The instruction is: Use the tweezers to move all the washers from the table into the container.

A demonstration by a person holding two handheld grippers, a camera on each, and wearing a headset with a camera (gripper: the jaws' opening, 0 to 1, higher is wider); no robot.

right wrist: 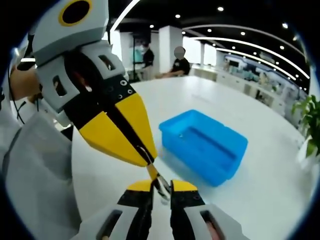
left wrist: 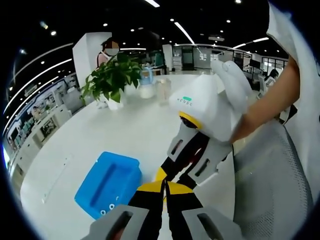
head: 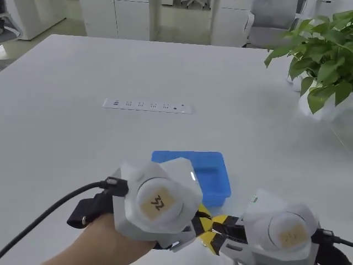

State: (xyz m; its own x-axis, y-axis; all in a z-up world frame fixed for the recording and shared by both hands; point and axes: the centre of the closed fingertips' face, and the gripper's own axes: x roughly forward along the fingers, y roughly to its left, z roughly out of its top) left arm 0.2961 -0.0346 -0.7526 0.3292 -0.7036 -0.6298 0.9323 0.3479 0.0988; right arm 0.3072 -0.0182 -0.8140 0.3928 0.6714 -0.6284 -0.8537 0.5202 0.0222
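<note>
The blue container [head: 212, 175] sits on the white table [head: 83, 138], just beyond both grippers. My left gripper [head: 205, 218] and right gripper [head: 216, 231] meet tip to tip at the near edge. In the right gripper view the thin metal tweezers [right wrist: 156, 179] run from the left gripper's shut yellow jaws down between my right gripper's [right wrist: 161, 192] jaws, which close on them. In the left gripper view my left gripper [left wrist: 165, 189] is shut, nose to nose with the right one. A few small pale rings [left wrist: 107, 210], possibly washers, lie by the container [left wrist: 107, 182].
A white power strip [head: 147, 105] lies flat mid-table beyond the container. A leafy potted plant [head: 325, 55] stands at the far right with bottles beside it. A grey mesh chair [left wrist: 270, 190] is close behind the grippers. People stand far off in the room.
</note>
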